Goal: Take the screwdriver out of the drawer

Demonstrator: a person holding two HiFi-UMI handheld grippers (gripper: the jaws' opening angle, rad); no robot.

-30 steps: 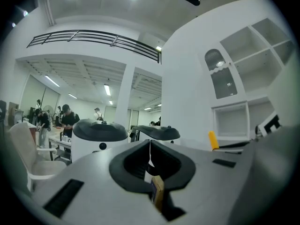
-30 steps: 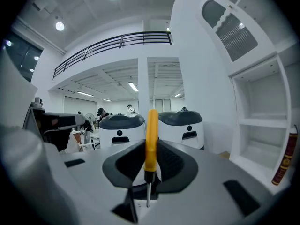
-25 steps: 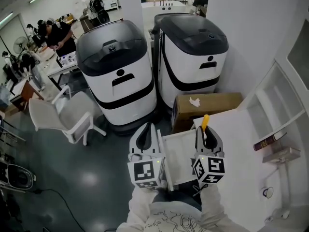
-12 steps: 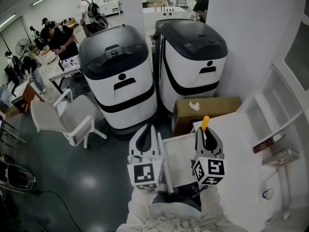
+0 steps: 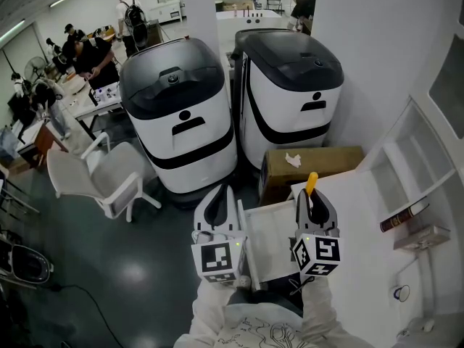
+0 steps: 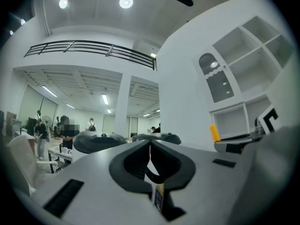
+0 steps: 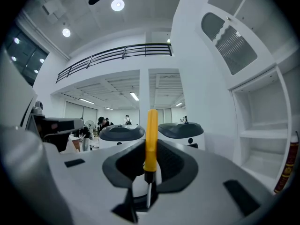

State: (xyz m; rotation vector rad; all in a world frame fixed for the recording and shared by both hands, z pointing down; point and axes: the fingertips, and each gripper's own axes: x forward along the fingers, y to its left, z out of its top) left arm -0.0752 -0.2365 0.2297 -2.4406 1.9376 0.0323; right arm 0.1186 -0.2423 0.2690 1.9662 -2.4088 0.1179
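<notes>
The screwdriver [image 5: 310, 183] has a yellow handle that sticks out forward from my right gripper [image 5: 310, 200]. That gripper is shut on it and held level over the right side of the open white drawer [image 5: 265, 239]. In the right gripper view the screwdriver [image 7: 151, 137] stands between the dark pads, with its thin metal shaft running back towards the camera. My left gripper [image 5: 217, 207] hovers level at the drawer's left edge, jaws together with nothing in them [image 6: 150, 146]. From the left gripper view the yellow handle [image 6: 214, 133] shows off to the right.
Two large white and black rounded machines [image 5: 177, 114] [image 5: 293, 85] stand ahead, with a cardboard box [image 5: 312, 162] in front of the right one. A white chair [image 5: 94, 176] is on the left. White shelves with a book [image 5: 406, 214] are on the right. People work at tables far left.
</notes>
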